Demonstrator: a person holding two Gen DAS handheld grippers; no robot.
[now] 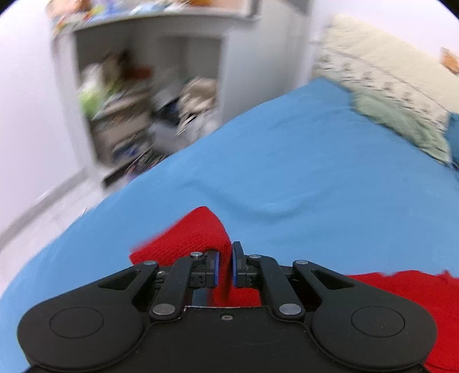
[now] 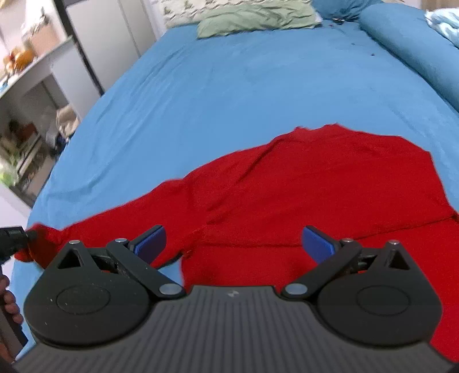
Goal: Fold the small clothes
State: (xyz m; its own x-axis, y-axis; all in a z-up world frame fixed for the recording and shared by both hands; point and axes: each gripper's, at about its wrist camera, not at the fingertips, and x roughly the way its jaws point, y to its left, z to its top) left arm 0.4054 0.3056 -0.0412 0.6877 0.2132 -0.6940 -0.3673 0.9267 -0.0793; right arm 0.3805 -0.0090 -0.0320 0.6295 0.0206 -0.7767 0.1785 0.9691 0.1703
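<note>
A red knit sweater [image 2: 330,183] lies spread on the blue bed sheet [image 2: 229,86]. One sleeve stretches to the left edge of the bed. My left gripper [image 1: 225,268] is shut on the cuff of that sleeve [image 1: 195,235] and holds it lifted off the sheet; it also shows at the far left of the right wrist view [image 2: 17,238]. My right gripper [image 2: 233,244] is open and empty, hovering above the sweater's body near the armpit.
A green pillow [image 2: 252,17] and a rolled blue duvet [image 2: 416,51] lie at the bed's far end. A cluttered white shelf unit [image 1: 143,100] stands off the bed's left side. The left wrist view is motion-blurred.
</note>
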